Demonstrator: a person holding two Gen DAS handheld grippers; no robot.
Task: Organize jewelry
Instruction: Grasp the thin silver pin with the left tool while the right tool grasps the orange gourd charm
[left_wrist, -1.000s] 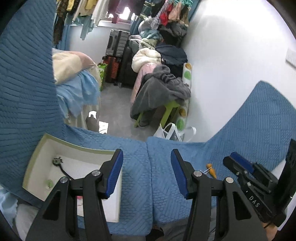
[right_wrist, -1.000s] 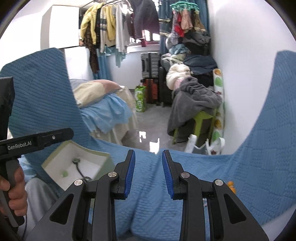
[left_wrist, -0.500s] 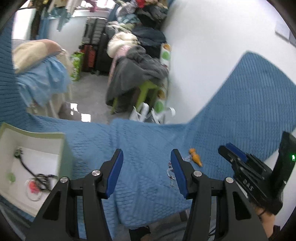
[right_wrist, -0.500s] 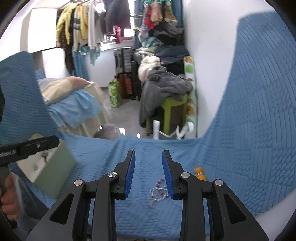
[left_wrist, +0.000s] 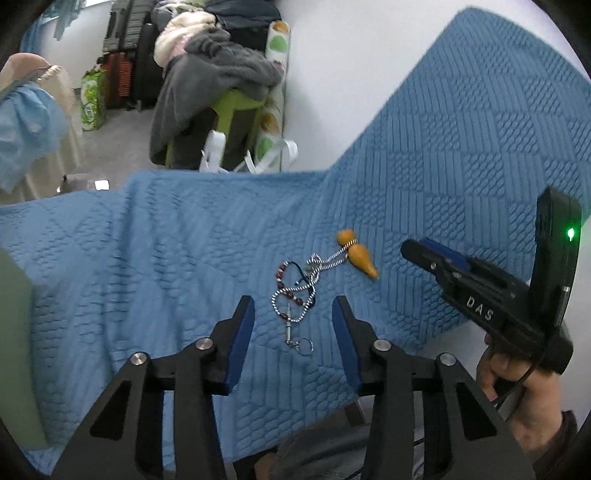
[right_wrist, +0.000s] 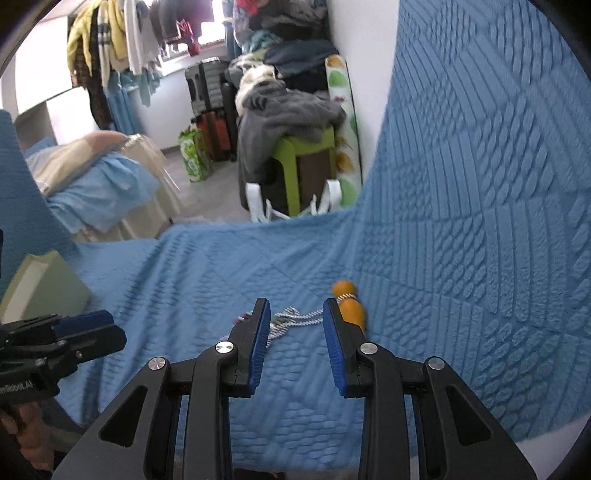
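Note:
A tangle of jewelry (left_wrist: 300, 291) lies on the blue quilted cloth (left_wrist: 155, 258): a silver-white cord, dark red beads and a small key ring. An orange gourd pendant (left_wrist: 357, 253) is tied to the cord's far end. My left gripper (left_wrist: 293, 326) is open and empty, just short of the tangle. My right gripper (right_wrist: 293, 332) is open and empty, low over the cord (right_wrist: 295, 319), with the orange pendant (right_wrist: 349, 304) just past its right finger. It also shows at the right of the left wrist view (left_wrist: 436, 254).
A pale green box (right_wrist: 42, 284) stands on the cloth at the left; its edge shows in the left wrist view (left_wrist: 14, 332). Beyond the cloth's far edge are a green stool (right_wrist: 306, 162) piled with clothes, suitcases (right_wrist: 210, 110) and a bed (right_wrist: 92, 184).
Both grippers have swung right and down, away from the box and toward the jewelry tangle. The tangle now sits close in front of both. Both stay open.

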